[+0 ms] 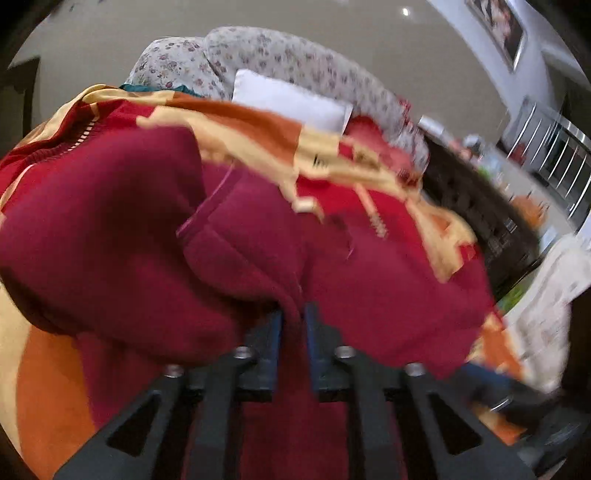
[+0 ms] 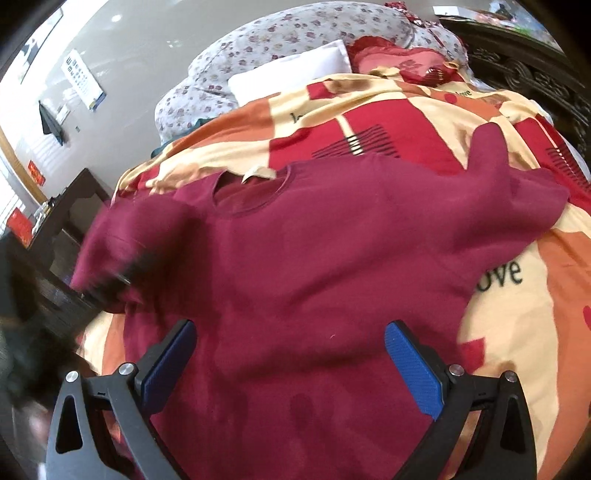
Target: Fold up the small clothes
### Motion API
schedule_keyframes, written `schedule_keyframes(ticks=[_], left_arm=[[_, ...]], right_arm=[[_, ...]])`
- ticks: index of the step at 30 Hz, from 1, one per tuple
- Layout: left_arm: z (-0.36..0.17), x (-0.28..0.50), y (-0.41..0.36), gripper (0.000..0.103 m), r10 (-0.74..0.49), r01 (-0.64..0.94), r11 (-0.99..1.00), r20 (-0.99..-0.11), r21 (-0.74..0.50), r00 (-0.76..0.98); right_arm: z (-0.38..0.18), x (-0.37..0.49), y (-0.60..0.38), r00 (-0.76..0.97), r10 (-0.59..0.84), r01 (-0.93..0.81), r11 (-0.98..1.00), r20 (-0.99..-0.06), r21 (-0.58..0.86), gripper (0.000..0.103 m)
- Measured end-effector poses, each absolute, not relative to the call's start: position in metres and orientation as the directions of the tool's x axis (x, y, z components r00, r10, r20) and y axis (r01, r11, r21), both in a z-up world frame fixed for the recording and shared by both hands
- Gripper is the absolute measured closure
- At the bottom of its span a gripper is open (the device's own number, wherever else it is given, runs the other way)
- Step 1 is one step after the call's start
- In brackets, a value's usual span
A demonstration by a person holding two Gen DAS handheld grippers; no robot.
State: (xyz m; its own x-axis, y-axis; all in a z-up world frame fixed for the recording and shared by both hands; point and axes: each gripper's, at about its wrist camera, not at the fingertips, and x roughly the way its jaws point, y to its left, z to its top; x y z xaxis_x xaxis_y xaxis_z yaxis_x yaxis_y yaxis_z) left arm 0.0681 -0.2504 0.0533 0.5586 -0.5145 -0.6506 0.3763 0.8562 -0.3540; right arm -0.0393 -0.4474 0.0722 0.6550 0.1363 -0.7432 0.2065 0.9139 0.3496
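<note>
A maroon long-sleeved sweater (image 2: 314, 266) lies front up on a bed quilt (image 2: 424, 110) patterned in red, orange and cream, with its neck hole toward the pillows. My left gripper (image 1: 293, 314) is shut on a fold of the sweater's left sleeve (image 1: 147, 229) and holds it lifted; it shows as a dark blur in the right wrist view (image 2: 110, 280). My right gripper (image 2: 290, 365) is open and empty, hovering over the sweater's lower body with its blue pads (image 2: 413, 373) wide apart. The right sleeve (image 2: 487, 147) points up toward the headboard.
A white pillow (image 2: 291, 70) and a floral duvet (image 2: 280, 33) are piled at the head of the bed. A dark carved headboard (image 2: 535, 74) runs along the right. A dark wooden side table (image 2: 70, 210) stands left of the bed.
</note>
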Motion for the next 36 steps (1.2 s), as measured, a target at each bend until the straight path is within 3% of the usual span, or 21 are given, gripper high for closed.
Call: schedule_keyframes(ticks=[1, 2, 6, 9, 13, 17, 22, 23, 25, 26, 31, 36], left_arm=[[0.051, 0.063, -0.254, 0.052, -0.507, 0.388, 0.859, -0.664, -0.335, 0.55], [0.051, 0.061, -0.253, 0.044, -0.506, 0.395, 0.858, -0.674, -0.328, 0.538], [0.081, 0.033, -0.222, 0.029, -0.55, 0.427, 0.832, -0.632, -0.355, 0.546], [0.109, 0.014, -0.18, 0.012, -0.458, 0.378, 0.888, -0.58, -0.261, 0.674], [0.116, 0.014, -0.121, 0.01, -0.305, 0.21, 0.95, -0.541, -0.231, 0.784], [0.101, 0.034, -0.079, 0.01, -0.283, 0.097, 0.937, -0.566, -0.335, 0.775], [0.086, 0.045, -0.072, 0.01, -0.274, 0.051, 0.929, -0.589, -0.368, 0.76], [0.084, 0.045, -0.074, 0.01, -0.278, 0.053, 0.929, -0.595, -0.367, 0.754], [0.081, 0.044, -0.077, 0.01, -0.27, 0.058, 0.937, -0.608, -0.344, 0.747], [0.083, 0.044, -0.077, 0.01, -0.261, 0.057, 0.941, -0.611, -0.332, 0.747], [0.101, 0.041, -0.072, 0.01, -0.255, 0.054, 0.937, -0.575, -0.344, 0.777], [0.11, 0.041, -0.077, 0.01, -0.229, 0.05, 0.948, -0.564, -0.315, 0.793]], right_arm=[[0.073, -0.038, -0.451, 0.658, 0.135, 0.211, 0.912, -0.741, 0.353, 0.0], [0.075, -0.036, -0.454, 0.661, 0.139, 0.211, 0.909, -0.737, 0.36, 0.0], [0.077, -0.025, -0.449, 0.653, 0.175, 0.165, 0.917, -0.737, 0.364, 0.0], [0.079, -0.017, -0.437, 0.651, 0.193, 0.119, 0.929, -0.734, 0.35, 0.0], [0.07, -0.003, -0.426, 0.637, 0.263, 0.082, 0.912, -0.724, 0.402, 0.0], [0.057, 0.002, -0.428, 0.632, 0.198, 0.156, 0.915, -0.75, 0.373, 0.0], [0.037, 0.023, -0.433, 0.603, 0.173, 0.182, 0.921, -0.779, 0.346, 0.001], [0.035, 0.027, -0.429, 0.603, 0.158, 0.169, 0.933, -0.782, 0.319, 0.005], [0.039, 0.028, -0.414, 0.643, 0.096, 0.122, 0.967, -0.76, 0.225, 0.076], [0.043, 0.028, -0.41, 0.658, 0.083, 0.104, 0.974, -0.749, 0.2, 0.097], [0.061, 0.02, -0.43, 0.695, 0.153, 0.064, 0.96, -0.703, 0.273, 0.097], [0.12, -0.001, -0.479, 0.8, -0.041, 0.183, 0.967, -0.598, 0.179, 0.097]])
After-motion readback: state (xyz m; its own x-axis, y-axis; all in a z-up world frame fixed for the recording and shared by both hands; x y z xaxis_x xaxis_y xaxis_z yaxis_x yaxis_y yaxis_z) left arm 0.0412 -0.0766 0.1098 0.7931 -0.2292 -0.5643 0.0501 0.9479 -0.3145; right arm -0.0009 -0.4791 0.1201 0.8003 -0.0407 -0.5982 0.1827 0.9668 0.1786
